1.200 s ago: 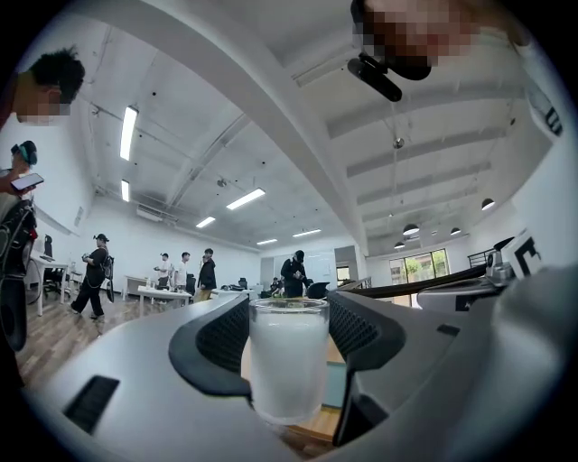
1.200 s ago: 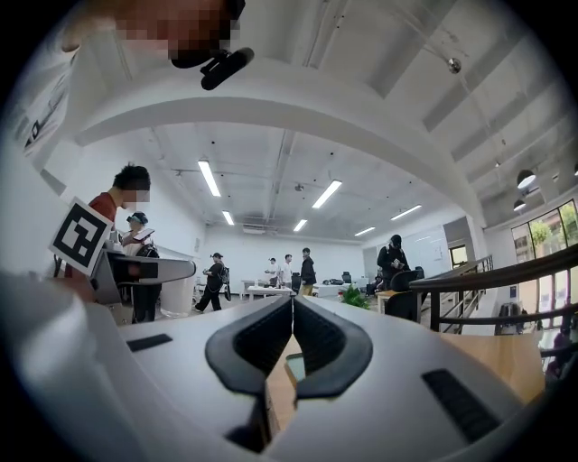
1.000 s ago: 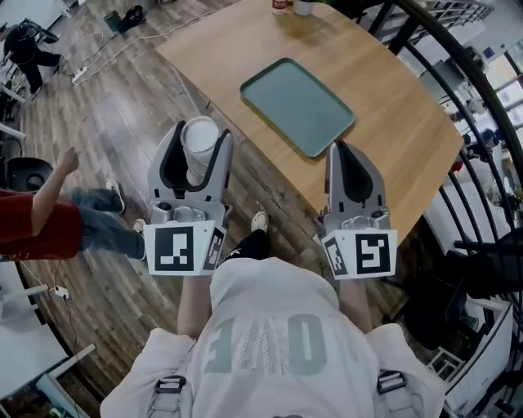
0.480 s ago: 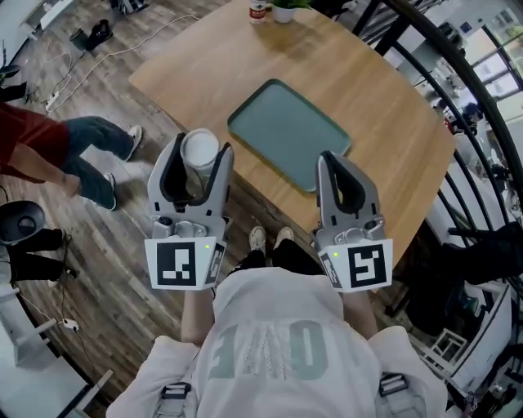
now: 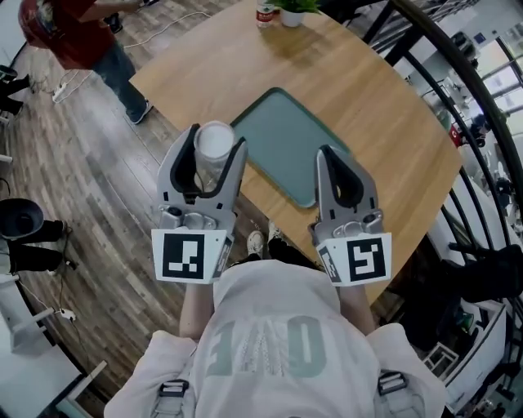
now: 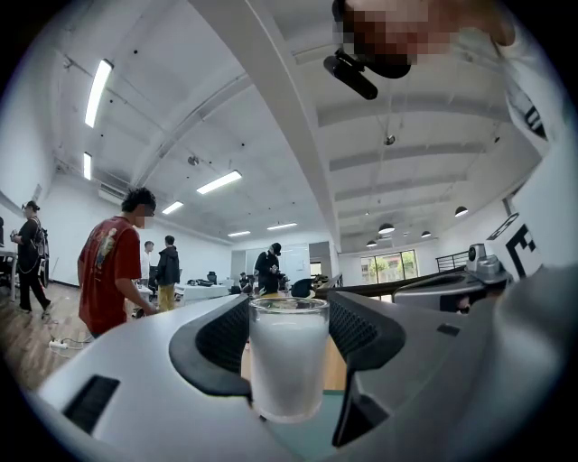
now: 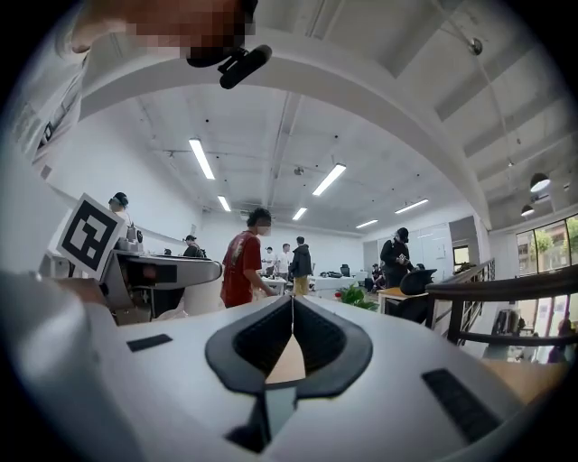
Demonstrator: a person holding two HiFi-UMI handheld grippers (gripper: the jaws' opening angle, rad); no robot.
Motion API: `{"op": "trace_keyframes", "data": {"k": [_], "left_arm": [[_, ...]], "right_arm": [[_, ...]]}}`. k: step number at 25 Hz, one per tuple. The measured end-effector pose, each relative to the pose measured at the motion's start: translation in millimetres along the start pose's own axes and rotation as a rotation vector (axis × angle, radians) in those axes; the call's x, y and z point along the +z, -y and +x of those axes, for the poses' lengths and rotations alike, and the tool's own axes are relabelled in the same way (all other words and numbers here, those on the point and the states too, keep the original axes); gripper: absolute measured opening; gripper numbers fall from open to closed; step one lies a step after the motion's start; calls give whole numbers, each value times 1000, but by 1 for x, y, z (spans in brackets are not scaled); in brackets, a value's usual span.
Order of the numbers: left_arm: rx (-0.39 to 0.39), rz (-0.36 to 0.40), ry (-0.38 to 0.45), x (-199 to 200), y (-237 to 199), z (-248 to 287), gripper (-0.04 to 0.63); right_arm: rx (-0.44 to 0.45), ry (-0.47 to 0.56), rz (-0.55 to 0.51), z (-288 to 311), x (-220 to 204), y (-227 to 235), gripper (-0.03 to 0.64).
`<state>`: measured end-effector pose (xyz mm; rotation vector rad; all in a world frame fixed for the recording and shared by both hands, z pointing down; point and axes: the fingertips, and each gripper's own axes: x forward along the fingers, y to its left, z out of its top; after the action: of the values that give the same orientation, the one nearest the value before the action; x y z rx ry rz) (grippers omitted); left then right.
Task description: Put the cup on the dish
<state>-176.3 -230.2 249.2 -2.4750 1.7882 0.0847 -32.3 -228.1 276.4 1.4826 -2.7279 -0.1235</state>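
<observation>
My left gripper [image 5: 215, 139] is shut on a frosted white cup [image 5: 214, 144], held upright over the near left edge of the wooden table. In the left gripper view the cup [image 6: 288, 356] stands between both jaws, which press its sides. The green-grey dish [image 5: 290, 143], a flat rectangular tray, lies on the table just right of the cup and beyond both grippers. My right gripper [image 5: 327, 153] hovers over the tray's near right corner; its jaws meet at the tips [image 7: 291, 302] with nothing between them.
The round wooden table [image 5: 384, 98] has a potted plant [image 5: 292, 10] and a small can [image 5: 265, 13] at its far edge. A person in a red shirt [image 5: 69, 33] stands at the far left on the wood floor. Black railing [image 5: 458, 90] curves along the right.
Both grippers have moved forward toward the tray, the cup now at the table's edge. The person in red has walked from the near left to the far left.
</observation>
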Motion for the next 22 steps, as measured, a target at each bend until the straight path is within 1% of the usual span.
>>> {"op": "trace_keyframes", "data": {"k": [2,5,11,17,22], "left_arm": [[-12,4,-20,-5,4,11,272],[-48,26,-73,-18,17,32,272],[-84,10,-157,-52,27,74,272],[-143,-20,-276,-109,35,139,272],[-166,18,-369,-164,42,182,272]], "right_arm": [[-7,-1,15,3,-3,6,20],[-13,-13,24,6,-9,18,20],[-29,-32,39,13,-20,41,20],[-64,-72,83,27,-40,77,20],[-110,-112,109,27,-61,105,20]]}}
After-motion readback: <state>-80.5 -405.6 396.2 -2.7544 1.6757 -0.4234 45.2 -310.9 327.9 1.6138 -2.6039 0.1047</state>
